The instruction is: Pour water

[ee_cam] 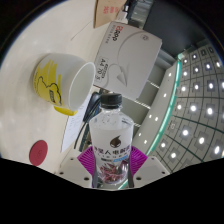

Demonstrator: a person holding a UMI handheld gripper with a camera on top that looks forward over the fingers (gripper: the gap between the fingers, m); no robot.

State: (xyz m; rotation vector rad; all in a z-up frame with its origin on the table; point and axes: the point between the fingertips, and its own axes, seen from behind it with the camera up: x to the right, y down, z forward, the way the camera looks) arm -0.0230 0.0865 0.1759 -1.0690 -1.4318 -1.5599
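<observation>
Right now the jaws [110, 172] pinch a clear plastic water bottle [111, 140], one purple pad [137, 160] pressed to its side at about 4 o'clock and the other at about 8 o'clock. The bottle bears a white label with red and blue print and a dark cap [111, 101], which points toward 12 o'clock, away from the camera. Just beyond the cap, toward 10 o'clock, a white cup [58, 83] with a yellow pattern sits on the pale table [40, 125], its open mouth facing the bottle and its hollow in shadow. At about 1 o'clock from the bottle lies a white box [128, 55] with grey print, and past it a card with red lettering [107, 12]. A small round pink disc [39, 153] rests on the table at 9 o'clock from the jaws.
</observation>
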